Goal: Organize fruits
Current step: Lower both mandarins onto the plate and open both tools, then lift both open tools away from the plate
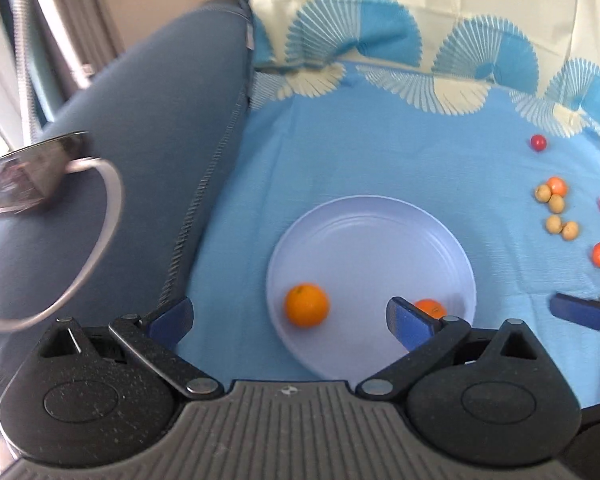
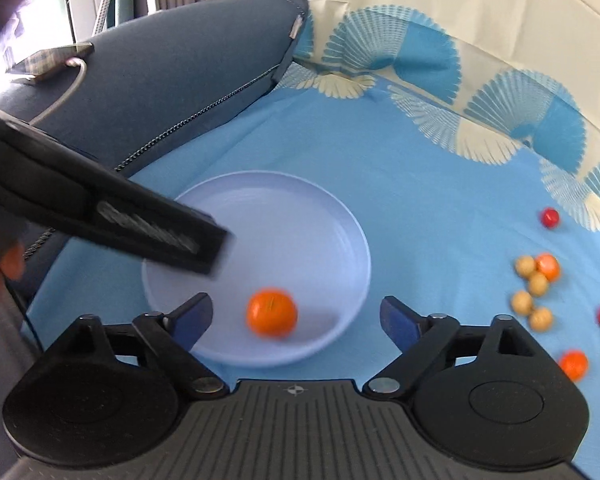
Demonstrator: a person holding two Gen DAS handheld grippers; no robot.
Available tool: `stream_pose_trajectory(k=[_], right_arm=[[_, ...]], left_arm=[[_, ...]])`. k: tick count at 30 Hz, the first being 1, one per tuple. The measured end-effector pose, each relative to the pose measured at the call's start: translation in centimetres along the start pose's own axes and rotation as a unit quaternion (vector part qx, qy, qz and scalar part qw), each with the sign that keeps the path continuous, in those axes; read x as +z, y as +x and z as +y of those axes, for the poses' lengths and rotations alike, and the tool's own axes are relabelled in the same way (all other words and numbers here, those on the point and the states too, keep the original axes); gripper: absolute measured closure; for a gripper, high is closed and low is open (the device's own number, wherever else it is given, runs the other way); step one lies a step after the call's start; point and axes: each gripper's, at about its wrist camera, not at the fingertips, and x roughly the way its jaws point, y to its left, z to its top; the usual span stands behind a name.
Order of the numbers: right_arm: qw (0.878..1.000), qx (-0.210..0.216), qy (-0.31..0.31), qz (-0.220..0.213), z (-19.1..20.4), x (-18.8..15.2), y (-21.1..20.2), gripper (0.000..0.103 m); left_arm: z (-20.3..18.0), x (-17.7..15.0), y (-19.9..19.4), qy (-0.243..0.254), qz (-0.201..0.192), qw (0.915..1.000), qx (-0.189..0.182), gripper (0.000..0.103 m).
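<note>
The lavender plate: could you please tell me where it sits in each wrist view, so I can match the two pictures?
Left wrist view: the lavender plate lies lower centre, holding two oranges.
Right wrist view: the plate lies centre-left, one orange showing, its left part hidden by the other gripper.
Shared landmark: the cluster of small tan fruits right of it.

In the left wrist view, the second orange [image 1: 431, 308] is half hidden behind a blue fingertip [image 1: 408, 326]. In the right wrist view, part of the plate [image 2: 340, 240] is covered by the blurred left tool [image 2: 112, 212]. The small tan fruits [image 2: 530, 292] cannot be identified.
</note>
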Motion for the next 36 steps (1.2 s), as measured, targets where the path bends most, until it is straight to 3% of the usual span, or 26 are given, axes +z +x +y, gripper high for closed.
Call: stream_pose_trajectory(k=[8, 19, 36], right_arm=[[0.997, -0.024, 0.064, -0.025, 0.2, -3.4, -7.3, 0.004], [0.992, -0.031, 0.063, -0.102, 1.8, -6.3, -15.3, 0.001], [0.984, -0.043, 0.071, -0.159, 1.9, -8.3, -20.4, 0.001]], left_arm=[[1.4, -3.3, -7.2, -0.034, -0.013, 0.9993, 0.007, 0.000], [0.5, -6.5, -13.8, -0.028, -0.067, 0.9973, 0.005, 0.000], [-1.0, -8.7, -19.3, -0.011, -0.112, 0.9936, 0.013, 0.000]])
